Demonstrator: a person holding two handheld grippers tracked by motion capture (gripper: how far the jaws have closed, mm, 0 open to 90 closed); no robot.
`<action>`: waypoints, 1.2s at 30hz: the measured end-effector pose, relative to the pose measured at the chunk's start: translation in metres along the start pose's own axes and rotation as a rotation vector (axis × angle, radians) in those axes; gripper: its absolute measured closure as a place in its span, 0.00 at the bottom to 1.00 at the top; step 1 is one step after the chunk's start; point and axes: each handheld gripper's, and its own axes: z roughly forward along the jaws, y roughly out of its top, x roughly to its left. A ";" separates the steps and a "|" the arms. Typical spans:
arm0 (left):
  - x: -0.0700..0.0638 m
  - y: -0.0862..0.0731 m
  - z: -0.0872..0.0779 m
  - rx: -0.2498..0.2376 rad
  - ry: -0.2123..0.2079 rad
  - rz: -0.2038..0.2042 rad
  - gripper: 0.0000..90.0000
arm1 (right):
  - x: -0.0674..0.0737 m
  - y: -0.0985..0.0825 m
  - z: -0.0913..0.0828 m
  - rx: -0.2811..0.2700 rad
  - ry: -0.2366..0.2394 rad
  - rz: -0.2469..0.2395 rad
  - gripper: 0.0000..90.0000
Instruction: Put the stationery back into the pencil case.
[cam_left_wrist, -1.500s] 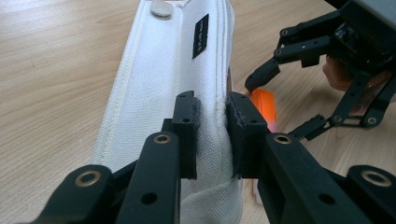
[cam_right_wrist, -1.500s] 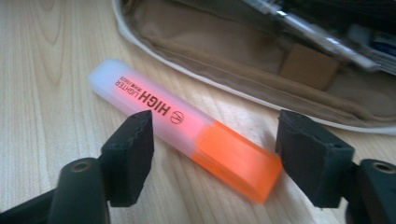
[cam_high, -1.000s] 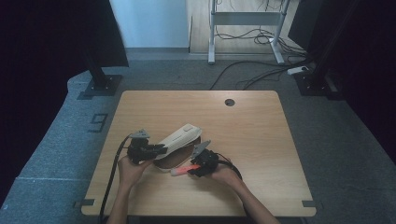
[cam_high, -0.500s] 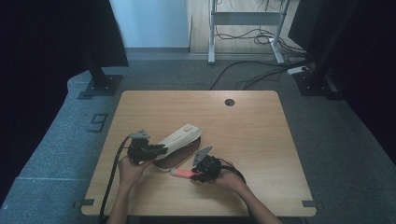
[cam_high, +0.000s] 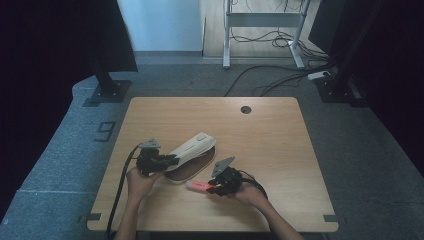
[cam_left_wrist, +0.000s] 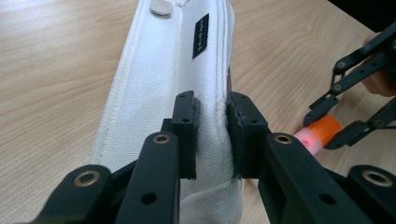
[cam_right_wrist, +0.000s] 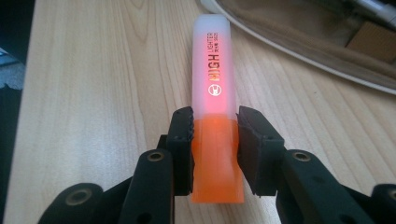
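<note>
The left gripper (cam_high: 167, 160) has its jaws pinched on the lifted white flap of a pencil case (cam_high: 192, 148), which lies open near the front-left part of the wooden counter (cam_high: 280, 145); its brown inside faces up beneath the flap. In the left gripper view the 2 pads squeeze a seam of the white canvas (cam_left_wrist: 159, 93). The right gripper (cam_high: 212, 187) has its jaws clamped on the orange body of a highlighter (cam_high: 198, 185); they have just been closing on it. The highlighter is held just in front of the case, its frosted cap (cam_right_wrist: 212, 60) pointing toward the case's open edge (cam_right_wrist: 299, 44). The 2 grippers sit near each other, the case between them.

The rest of the counter is bare wood, with a round cable hole (cam_high: 245, 109) near the far edge. Grey carpet (cam_high: 350, 145) surrounds the counter. Cables (cam_high: 265, 82) trail behind it beside a metal frame (cam_high: 262, 20), and dark stands (cam_high: 107, 87) rise at either side.
</note>
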 end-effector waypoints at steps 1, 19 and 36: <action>0.000 0.000 0.000 0.000 0.001 -0.001 0.82 | 0.001 0.000 -0.002 -0.004 -0.002 0.000 0.73; -0.001 0.001 -0.002 -0.028 0.013 -0.006 0.85 | -0.021 0.008 -0.020 -0.047 -0.109 0.063 0.73; -0.002 0.001 -0.003 -0.043 0.018 -0.004 0.85 | -0.047 0.024 -0.017 -0.009 -0.182 0.096 0.73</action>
